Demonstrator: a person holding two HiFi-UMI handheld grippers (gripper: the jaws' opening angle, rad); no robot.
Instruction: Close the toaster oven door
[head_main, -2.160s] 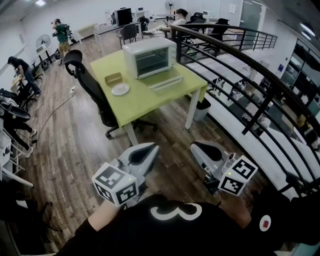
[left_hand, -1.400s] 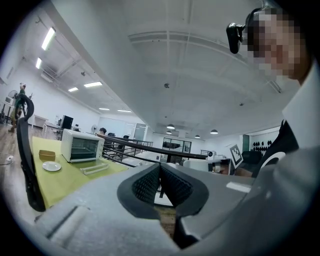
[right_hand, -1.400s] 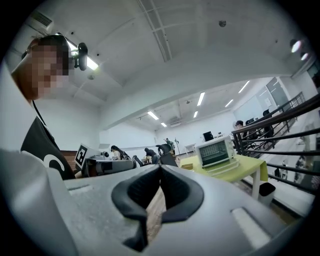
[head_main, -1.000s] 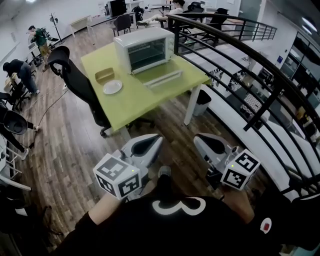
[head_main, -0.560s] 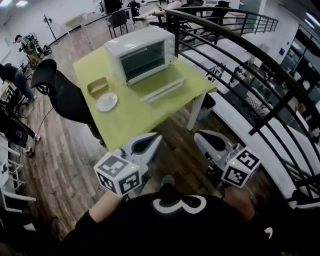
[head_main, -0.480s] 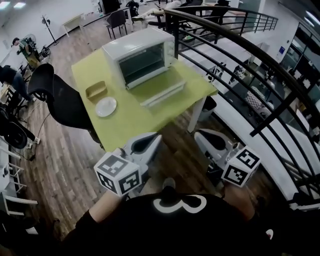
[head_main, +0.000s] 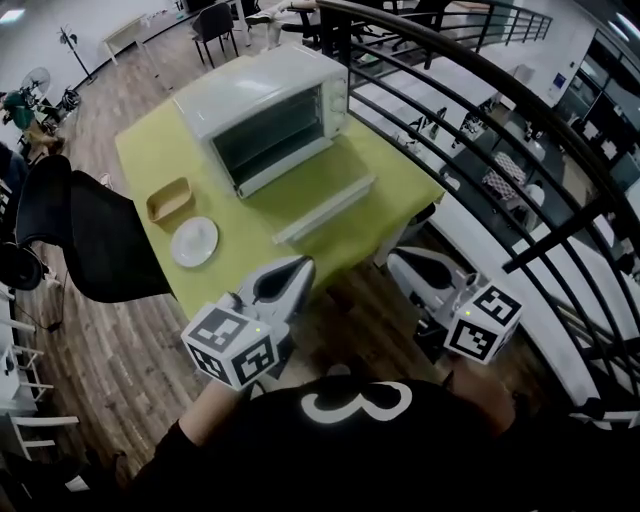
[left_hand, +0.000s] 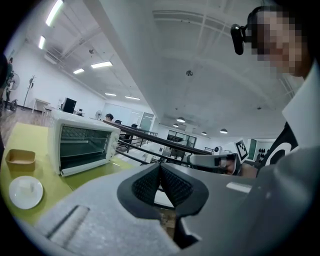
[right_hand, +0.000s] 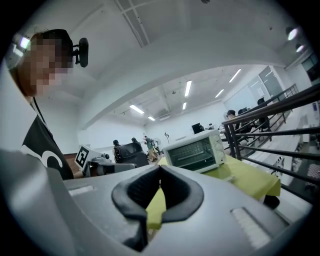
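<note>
A white toaster oven (head_main: 262, 113) stands on the green table (head_main: 160, 150), its glass door (head_main: 312, 194) folded down flat in front of it. The oven also shows in the left gripper view (left_hand: 82, 145) and in the right gripper view (right_hand: 196, 149). My left gripper (head_main: 299, 267) hangs shut and empty over the table's near edge. My right gripper (head_main: 399, 259) is shut and empty too, just off the table's near right corner. Both are well short of the door. The jaw tips meet in the left gripper view (left_hand: 160, 165) and the right gripper view (right_hand: 160, 169).
A white plate (head_main: 194, 241) and a small tan tray (head_main: 169, 199) lie on the table left of the oven. A black office chair (head_main: 85, 238) stands at the table's left side. A black railing (head_main: 520, 130) runs along the right, with a drop beyond it.
The table and oven have grown larger and come nearer in the head view as I walked up. Both grippers stay shut, held in front of me.
</note>
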